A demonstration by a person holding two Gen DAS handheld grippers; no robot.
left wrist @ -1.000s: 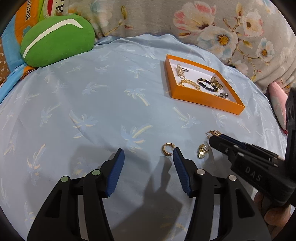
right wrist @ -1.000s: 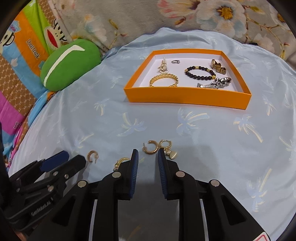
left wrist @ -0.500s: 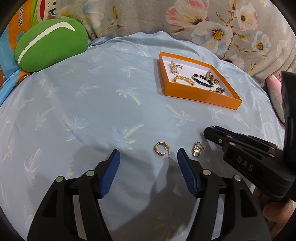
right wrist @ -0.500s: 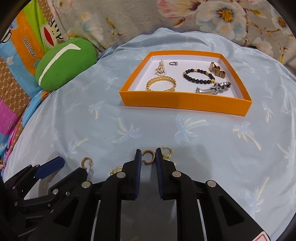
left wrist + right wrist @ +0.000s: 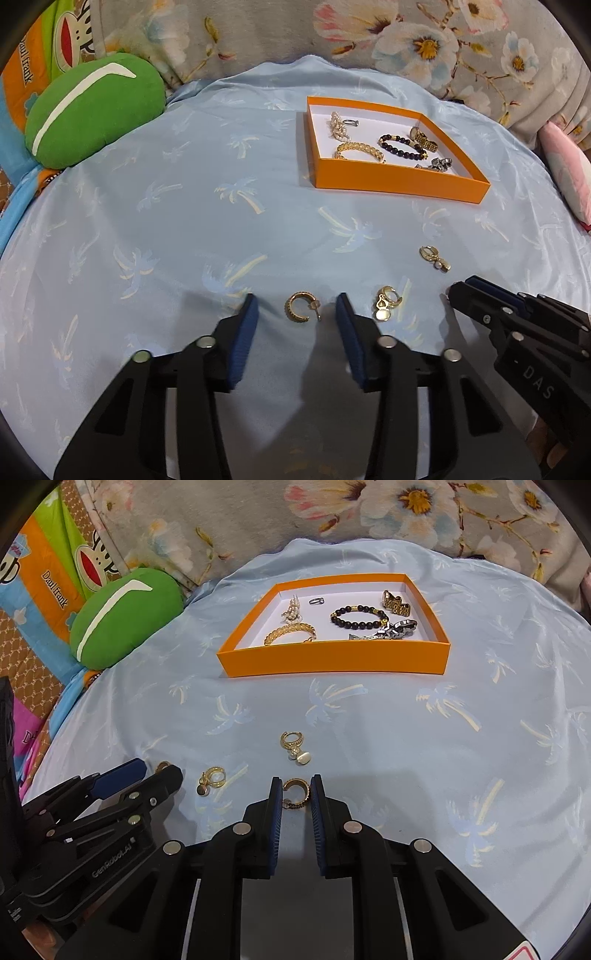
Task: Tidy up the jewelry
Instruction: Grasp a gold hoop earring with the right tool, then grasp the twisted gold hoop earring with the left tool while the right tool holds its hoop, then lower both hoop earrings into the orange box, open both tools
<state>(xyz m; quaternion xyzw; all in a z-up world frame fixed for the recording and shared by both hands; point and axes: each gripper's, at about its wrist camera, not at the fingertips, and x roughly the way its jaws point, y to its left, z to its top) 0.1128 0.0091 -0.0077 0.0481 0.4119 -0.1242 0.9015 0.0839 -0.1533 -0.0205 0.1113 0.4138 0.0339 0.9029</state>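
Several gold earrings lie on the pale blue palm-print cloth. In the left wrist view a gold hoop earring (image 5: 301, 312) lies between my left gripper's (image 5: 295, 317) blue pads. The jaws are closing and neither pad touches it. A drop earring (image 5: 386, 304) lies just right of it, another drop earring (image 5: 434, 256) farther off. My right gripper (image 5: 296, 794) is shut on a second gold hoop (image 5: 297, 794), close to the cloth. The orange tray (image 5: 332, 657) holds bracelets, a ring, a pearl piece and watch parts.
A green cushion (image 5: 92, 110) sits at the back left, and floral bedding (image 5: 406, 37) rises behind the tray (image 5: 399, 181). My right gripper (image 5: 458, 290) shows at the left view's right edge; my left gripper (image 5: 157, 770) is low left in the right view, half hiding its hoop (image 5: 162, 766).
My left jaws widened, then narrowed around the hoop, which now lies between the pads. My right jaws closed on the other hoop and drew it back from the drop earring.
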